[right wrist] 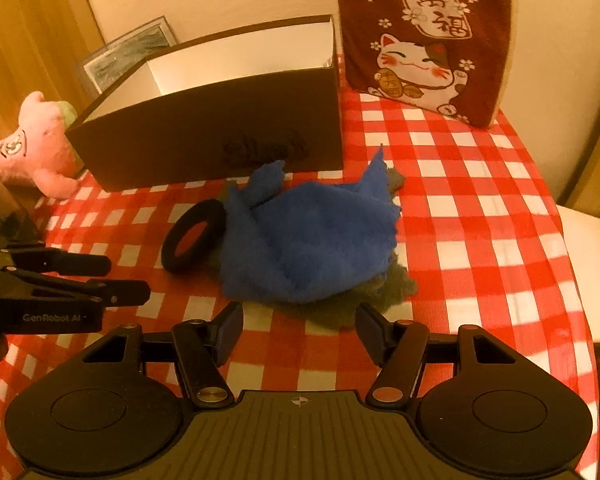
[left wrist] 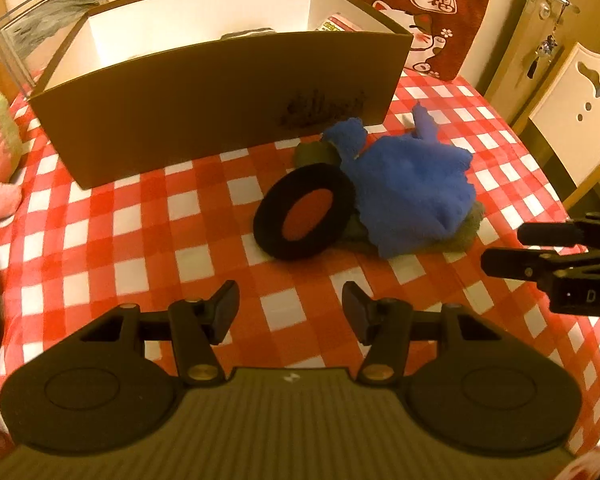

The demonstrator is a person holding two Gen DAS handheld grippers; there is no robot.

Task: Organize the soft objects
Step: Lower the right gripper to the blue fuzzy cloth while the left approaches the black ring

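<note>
Right gripper (right wrist: 299, 334), jaws wide, empty (left gripper (left wrist: 290, 312) likewise): blue plush cloth (right wrist: 312, 240) just ahead, nearer it.

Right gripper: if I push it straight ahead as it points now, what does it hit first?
Most likely the blue cloth, perhaps first the grey fabric under its near edge. The right gripper is open and centred on that pile; depth is uncertain.

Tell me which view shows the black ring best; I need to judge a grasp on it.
The left wrist view: the black ring sits near centre, its hole showing the tablecloth, one edge resting against the blue cloth. In the right wrist view the black ring is smaller, off to the left and more foreshortened.
</note>
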